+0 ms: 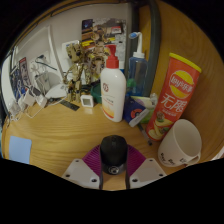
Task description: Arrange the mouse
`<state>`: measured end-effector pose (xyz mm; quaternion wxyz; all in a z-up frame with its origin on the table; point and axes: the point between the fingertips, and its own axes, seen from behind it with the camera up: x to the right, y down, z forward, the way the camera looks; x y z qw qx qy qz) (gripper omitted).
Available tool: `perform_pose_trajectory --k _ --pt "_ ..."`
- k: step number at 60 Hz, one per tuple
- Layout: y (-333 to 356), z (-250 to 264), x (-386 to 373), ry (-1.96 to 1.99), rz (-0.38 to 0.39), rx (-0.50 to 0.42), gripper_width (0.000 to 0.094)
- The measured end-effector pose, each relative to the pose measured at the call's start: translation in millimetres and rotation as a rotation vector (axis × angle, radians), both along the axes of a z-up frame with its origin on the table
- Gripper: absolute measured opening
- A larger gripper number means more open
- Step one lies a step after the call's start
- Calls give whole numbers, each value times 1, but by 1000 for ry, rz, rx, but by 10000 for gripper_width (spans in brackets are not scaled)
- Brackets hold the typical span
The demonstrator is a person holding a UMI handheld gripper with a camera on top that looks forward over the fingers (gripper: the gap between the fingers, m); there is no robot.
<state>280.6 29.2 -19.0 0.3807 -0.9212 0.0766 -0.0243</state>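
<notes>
A black computer mouse (113,152) sits between my gripper's (113,163) two fingers, over the wooden table (60,130). The magenta pads (93,159) press against its left and right sides, so the gripper is shut on it. The mouse's rounded top faces the camera and its front end points away from me. I cannot tell whether it rests on the table or is held just above it.
A white mug (180,143) stands close on the right. Beyond it are a red and yellow crisps can (172,95), a white pump bottle (113,88), a blue spray bottle (137,68) and a model figure (82,65). A blue square (19,149) lies at the left.
</notes>
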Motion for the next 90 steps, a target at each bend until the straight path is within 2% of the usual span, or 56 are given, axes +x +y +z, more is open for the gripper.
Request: perform_pose_trajectory --k 3,7,17,25,31,38,48,55,62,67,73,76,77,78,86,90 --pt "-1 4 -4 -6 -7 -8 297" --pt "1 31 -6 -64 -23 33 294" --pt "18 159 -59 -107 -52 230 298" --pt "22 240 -141 -106 -14 349 298" --pt "20 259 -214 -88 50 382 298" --pt "13 232 -296 -39 113 337 297" --pt "-6 143 -376 -7 190 203 296" --pt "-24 80 -401 -6 214 83 295" --pt "-40 32 -413 -11 230 4 294" --pt "-51 14 -415 -7 224 -31 298" --pt "-52 15 -415 9 202 -20 298" --pt "-52 14 -415 33 184 -20 327" --pt "-51 14 -415 36 182 -17 388" --pt "-51 14 -415 35 182 -16 369" --pt "-54 12 -419 58 192 -49 489" --pt "-54 23 -414 62 169 -46 715"
